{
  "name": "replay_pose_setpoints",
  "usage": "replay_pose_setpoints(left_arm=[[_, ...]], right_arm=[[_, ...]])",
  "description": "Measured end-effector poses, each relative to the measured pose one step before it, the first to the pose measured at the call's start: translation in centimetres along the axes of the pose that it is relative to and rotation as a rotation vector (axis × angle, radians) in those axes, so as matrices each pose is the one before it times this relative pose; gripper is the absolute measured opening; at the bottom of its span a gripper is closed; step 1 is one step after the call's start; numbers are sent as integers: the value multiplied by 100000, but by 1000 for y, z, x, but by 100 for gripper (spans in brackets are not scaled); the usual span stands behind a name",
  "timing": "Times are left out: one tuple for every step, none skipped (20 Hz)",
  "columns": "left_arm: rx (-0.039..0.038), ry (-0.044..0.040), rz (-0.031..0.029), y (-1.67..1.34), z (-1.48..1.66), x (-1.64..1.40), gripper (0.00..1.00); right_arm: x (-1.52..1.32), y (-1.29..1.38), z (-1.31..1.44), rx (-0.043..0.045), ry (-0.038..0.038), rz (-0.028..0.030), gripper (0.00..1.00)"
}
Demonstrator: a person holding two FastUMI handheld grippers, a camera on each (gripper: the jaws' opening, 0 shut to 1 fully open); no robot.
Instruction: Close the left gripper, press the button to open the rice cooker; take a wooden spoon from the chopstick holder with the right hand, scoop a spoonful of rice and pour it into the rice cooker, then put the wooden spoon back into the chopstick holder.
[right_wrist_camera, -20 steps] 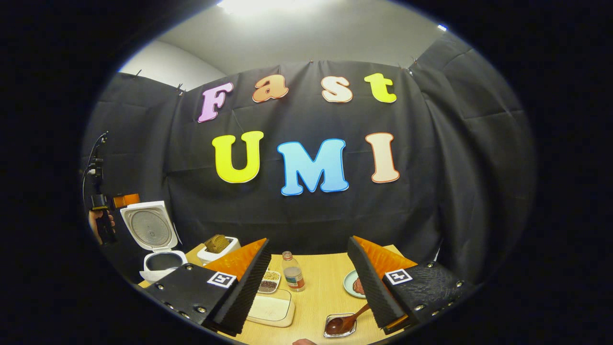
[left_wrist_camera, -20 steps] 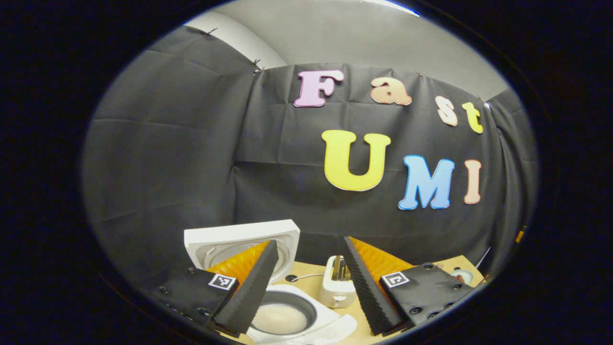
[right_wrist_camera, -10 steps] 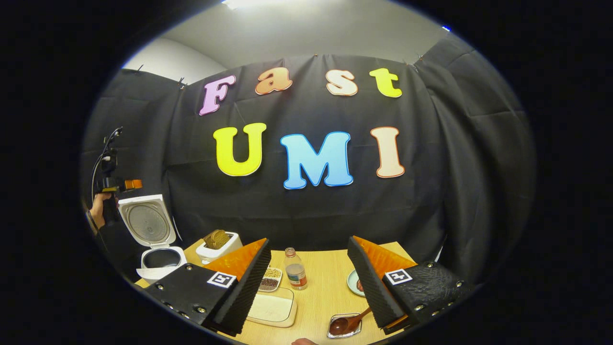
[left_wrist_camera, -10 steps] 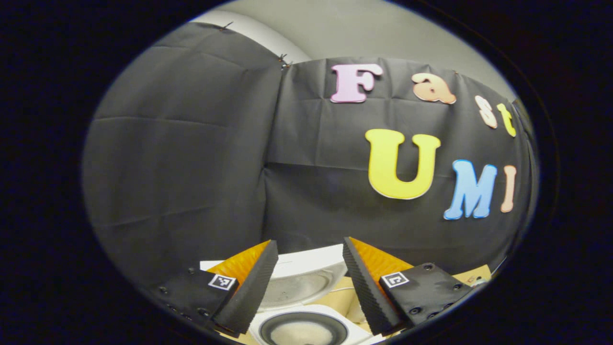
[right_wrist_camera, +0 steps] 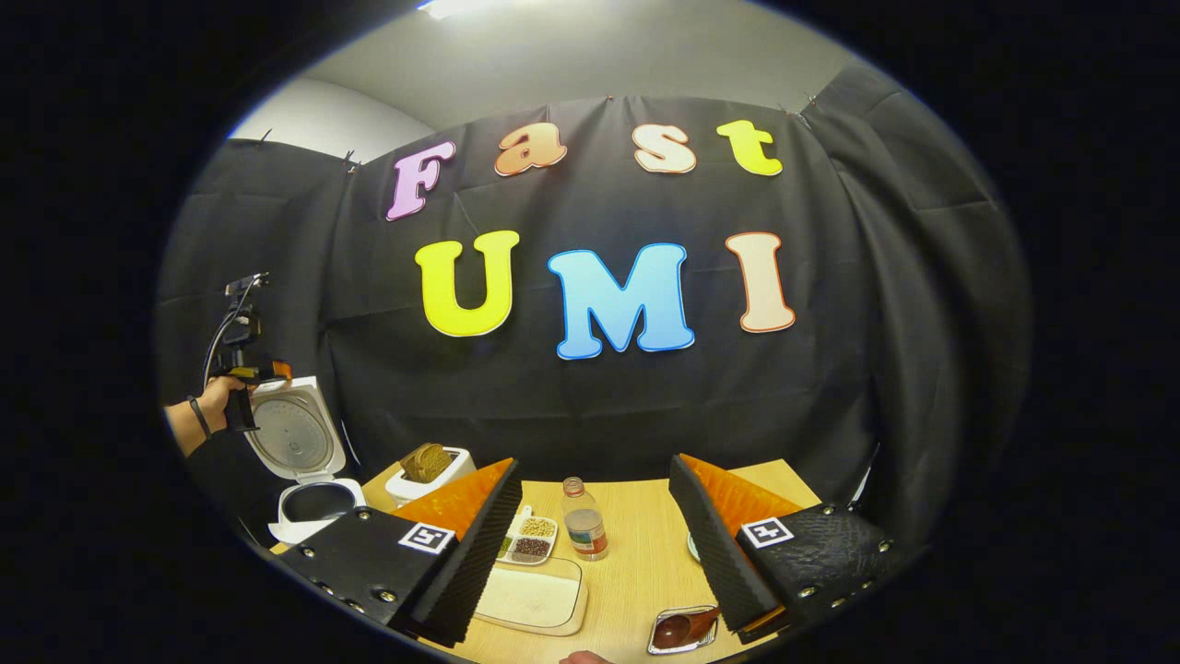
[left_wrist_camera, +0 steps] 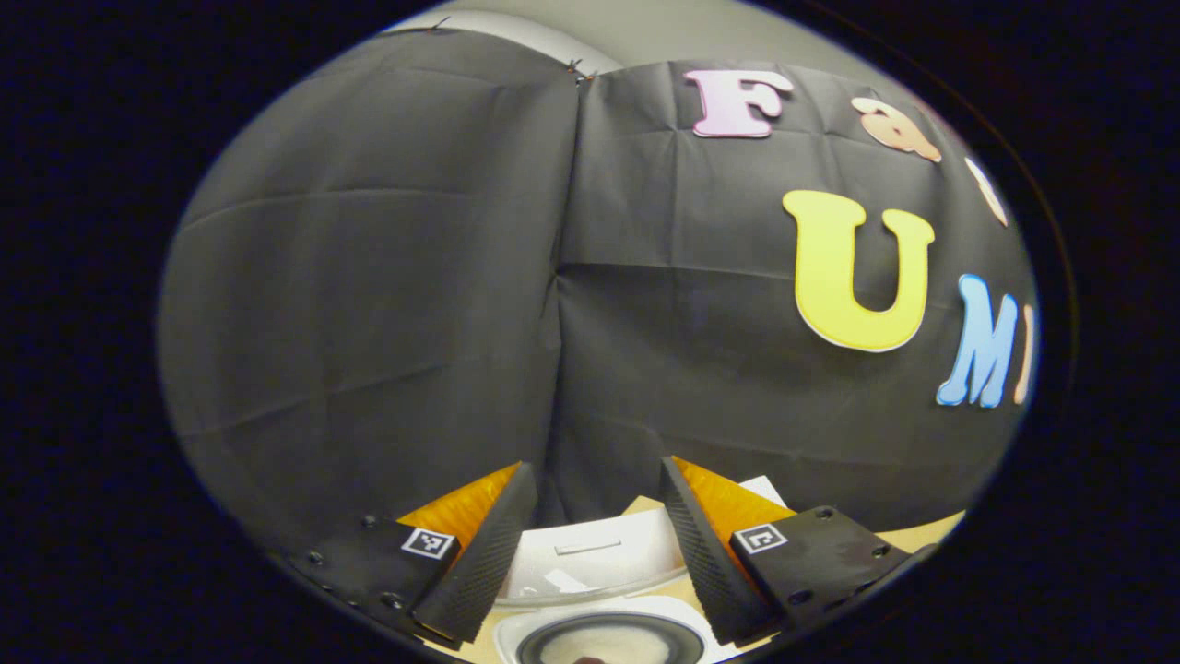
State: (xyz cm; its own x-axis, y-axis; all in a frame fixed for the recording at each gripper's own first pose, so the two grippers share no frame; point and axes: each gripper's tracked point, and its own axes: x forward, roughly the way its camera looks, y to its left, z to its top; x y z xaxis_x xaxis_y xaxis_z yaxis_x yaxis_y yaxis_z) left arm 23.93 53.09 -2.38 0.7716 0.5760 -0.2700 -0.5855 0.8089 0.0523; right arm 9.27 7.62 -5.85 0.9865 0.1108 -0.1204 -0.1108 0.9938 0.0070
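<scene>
The white rice cooker (right_wrist_camera: pixel 313 505) stands at the table's left end with its lid (right_wrist_camera: pixel 293 433) raised. In the left gripper view that lid (left_wrist_camera: pixel 590 558) shows between the fingers, with the pot of rice (left_wrist_camera: pixel 608 643) below. My left gripper (left_wrist_camera: pixel 590 544) is open and holds nothing. It also shows in the right gripper view, where a hand holds the left gripper (right_wrist_camera: pixel 244 369) against the lid's top edge. My right gripper (right_wrist_camera: pixel 595 544) is open above the table. A wooden spoon (right_wrist_camera: pixel 678 631) lies in a small dish just left of its right finger.
A white toaster (right_wrist_camera: pixel 426 466) with bread stands beside the cooker. Near it are a divided dish of beans (right_wrist_camera: pixel 527 540), a small bottle (right_wrist_camera: pixel 584 530) and a white tray of rice (right_wrist_camera: pixel 535 597). The wooden table (right_wrist_camera: pixel 636 572) ends close to the black cloth wall.
The left gripper has swung left and come down over the cooker, up to the raised lid's top edge. The right gripper has shifted only slightly, and both have stayed open.
</scene>
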Motion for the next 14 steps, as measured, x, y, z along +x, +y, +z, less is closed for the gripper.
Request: replay_pose_setpoints(left_arm=[[-1096,-239,1093,-149,335,-27,92],[-2165,1692,679,408,-481,-295,96],[-649,573,468,-178,22,-344,96],[329,1097,132,118,-381,-125,96],[-166,635,-254,118,-173,-112,96],[-395,51,-405,-138,66,-252,96],[-510,102,-548,-354,-413,-765,96],[-179,-260,-510,-511,-893,-1976,94],[-92,-554,-475,-226,-508,-1257,93],[8,-273,-938,-551,-414,-921,96],[-1120,88,-1018,-386,-571,-1138,96],[-1369,-35,-886,-379,-702,-847,96],[-880,403,-576,-424,-830,-952,99],[-422,641,-437,-497,-1013,-982,95]], right_arm=[[30,-59,-9,157,-13,-146,97],[104,-60,-199,183,290,-187,97],[-56,77,6,487,7,187,97],[-15,27,-75,292,-38,106,97],[-41,29,55,131,-120,429,97],[-28,110,-123,-89,32,283,97],[-73,40,163,-171,-323,623,97],[-168,-9,117,-184,-527,389,97],[-87,-8,224,18,-581,504,97],[-5,10,173,195,-404,500,97],[-136,-57,214,126,-353,404,97],[-164,-25,264,-28,-518,416,97],[-163,-93,292,-141,-548,339,97],[-211,-92,235,-447,-570,471,97]])
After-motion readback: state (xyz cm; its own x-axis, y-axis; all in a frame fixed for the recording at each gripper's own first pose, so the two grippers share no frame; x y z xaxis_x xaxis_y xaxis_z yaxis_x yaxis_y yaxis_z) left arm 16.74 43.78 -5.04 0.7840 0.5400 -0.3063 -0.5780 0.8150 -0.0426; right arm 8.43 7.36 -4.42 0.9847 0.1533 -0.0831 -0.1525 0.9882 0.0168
